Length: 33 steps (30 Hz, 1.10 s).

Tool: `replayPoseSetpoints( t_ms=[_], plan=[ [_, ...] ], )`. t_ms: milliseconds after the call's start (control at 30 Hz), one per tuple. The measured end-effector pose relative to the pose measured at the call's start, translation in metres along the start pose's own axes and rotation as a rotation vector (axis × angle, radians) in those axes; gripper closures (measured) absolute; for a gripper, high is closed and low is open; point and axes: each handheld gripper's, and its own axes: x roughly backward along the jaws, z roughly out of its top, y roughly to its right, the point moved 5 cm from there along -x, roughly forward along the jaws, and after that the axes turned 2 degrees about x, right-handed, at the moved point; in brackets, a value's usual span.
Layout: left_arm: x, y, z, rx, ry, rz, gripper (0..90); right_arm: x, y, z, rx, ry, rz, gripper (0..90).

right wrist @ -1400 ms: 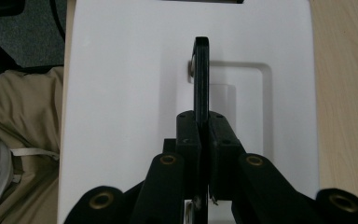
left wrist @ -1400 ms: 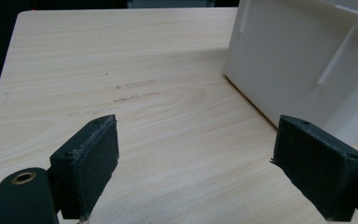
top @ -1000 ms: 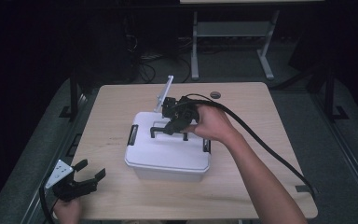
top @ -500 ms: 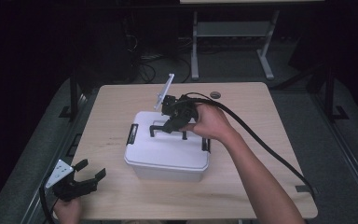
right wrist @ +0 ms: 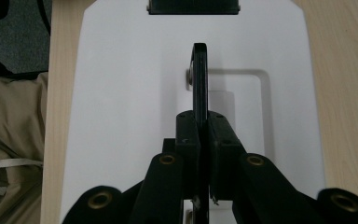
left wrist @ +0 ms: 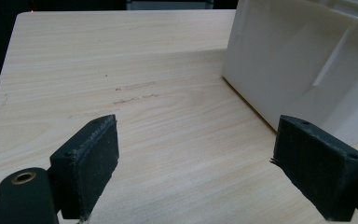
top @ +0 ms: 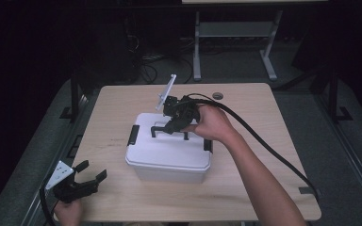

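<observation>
A white lidded storage box point(top: 169, 157) sits mid-table, with black latches at its ends and a black handle point(top: 162, 129) on the lid. The handle stands upright, and my right gripper point(top: 172, 125) is shut on it from the right. In the right gripper view the jaws point(right wrist: 203, 122) pinch the thin handle point(right wrist: 199, 74) edge-on above the white lid point(right wrist: 121, 93). My left gripper point(top: 93, 169) rests open at the table's front left corner, holding nothing. In the left gripper view its jaws point(left wrist: 198, 133) frame bare wood, with the box's wall point(left wrist: 307, 60) to the right.
The wooden table point(top: 273, 122) has a round grommet point(top: 218, 95) near its back edge. A thick black cable point(top: 268, 148) trails from the right gripper across the table's right side. A metal stand point(top: 231, 30) is on the floor behind.
</observation>
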Motion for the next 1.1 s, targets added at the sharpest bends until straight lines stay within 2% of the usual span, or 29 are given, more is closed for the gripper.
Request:
replayPoseSetpoints(
  t_ms=[333,433,633,1100],
  plan=[
    [0.000,0.000,0.000,-0.002,-0.001,0.000,13.0,-0.004,-0.001,0.000,-0.012,0.006,0.018,82.3],
    [0.001,0.001,0.000,-0.001,0.001,0.000,13.0,0.000,-0.002,0.001,-0.016,0.026,0.028,81.1],
    [0.001,0.000,0.000,0.000,0.002,0.000,13.0,0.004,-0.005,-0.002,-0.018,0.014,0.028,79.8],
    [0.002,0.002,0.000,0.000,0.004,0.001,13.1,0.013,-0.013,-0.004,-0.018,0.028,0.041,78.4]
  ],
)
